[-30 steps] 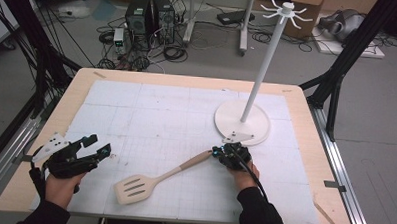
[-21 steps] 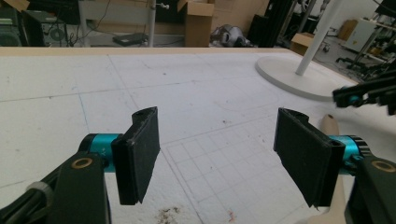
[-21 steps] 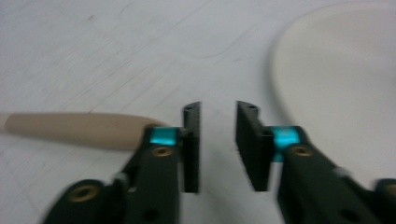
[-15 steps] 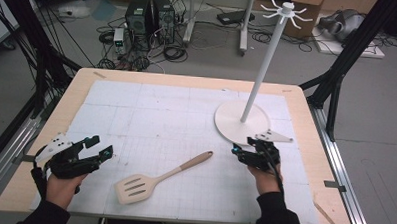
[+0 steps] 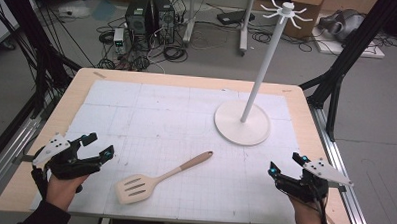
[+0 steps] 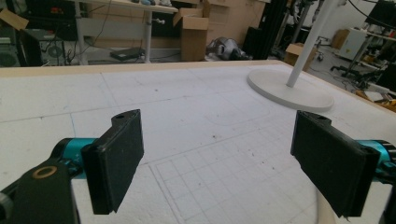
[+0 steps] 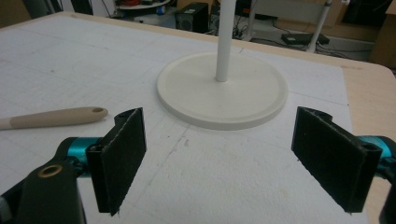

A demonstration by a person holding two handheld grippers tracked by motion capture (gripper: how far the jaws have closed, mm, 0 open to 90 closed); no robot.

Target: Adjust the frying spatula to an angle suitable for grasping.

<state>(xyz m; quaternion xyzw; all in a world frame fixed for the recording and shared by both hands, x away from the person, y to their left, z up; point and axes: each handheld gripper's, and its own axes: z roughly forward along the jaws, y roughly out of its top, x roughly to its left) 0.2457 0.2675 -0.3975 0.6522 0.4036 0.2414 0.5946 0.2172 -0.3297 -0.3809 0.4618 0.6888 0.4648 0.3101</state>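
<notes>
Left gripper (image 5: 96,147), right gripper (image 5: 284,164): jaws wide, empty

The spatula (image 5: 159,178) lies on the table (image 5: 152,80) (near the front) — stand (image 5: 242,122) behind, to its right.

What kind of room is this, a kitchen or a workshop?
Probably a lab or workshop. The table has a gridded white mat, computer towers and tangled cables sit on the floor, and cardboard boxes stand behind.

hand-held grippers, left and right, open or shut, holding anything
Left hand-held gripper: open, jaws just widened, nothing between them.
Right hand-held gripper: open, jaws just opened, empty; spatula lies apart on the table.
</notes>
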